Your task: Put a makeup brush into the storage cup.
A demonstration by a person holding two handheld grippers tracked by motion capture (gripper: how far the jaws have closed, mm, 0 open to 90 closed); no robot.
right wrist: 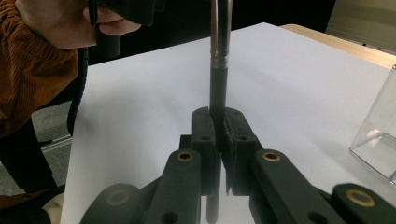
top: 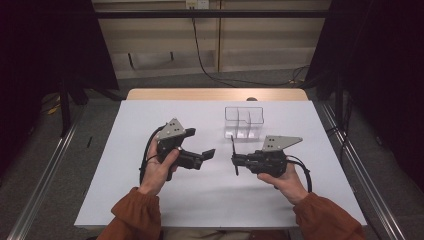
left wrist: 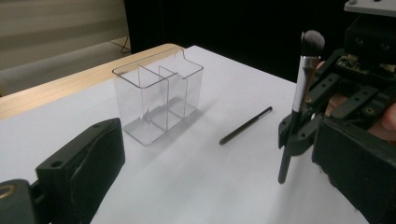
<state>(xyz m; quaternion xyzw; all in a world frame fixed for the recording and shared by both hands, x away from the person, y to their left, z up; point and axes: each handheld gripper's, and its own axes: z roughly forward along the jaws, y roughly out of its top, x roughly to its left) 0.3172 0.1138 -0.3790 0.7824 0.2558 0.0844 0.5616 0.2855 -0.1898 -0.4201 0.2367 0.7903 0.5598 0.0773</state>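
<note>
- Black-handled makeup brush (left wrist: pixel 297 112), its grey bristle tuft uppermost: I have it clamped in the right gripper (top: pixel 236 159), whose jaws are fully shut on the handle; in the right gripper view the handle (right wrist: pixel 218 88) rises straight up from between the two pads.
- Long axis of the held brush: roughly upright, crossing the jaws at a right angle, with the butt end hanging just above the white counter (top: pixel 200 200) and apart from it as far as I can judge.
- Clear plastic organiser (top: pixel 243 122), divided into compartments and empty: it stands beyond the right gripper, toward the far edge of the counter. The right hand is the nearer one to it, so I judge the coming move to be a short carry away from me with the brush kept vertical over an open compartment.
- Second brush (left wrist: pixel 246 125), slim and all black: it lies flat on the counter between the organiser and the right gripper, touched by neither.
- Left gripper (top: pixel 200 152): its jaws stand wide open with nothing between them, aimed across the counter at the held brush and the organiser, well apart from both.
</note>
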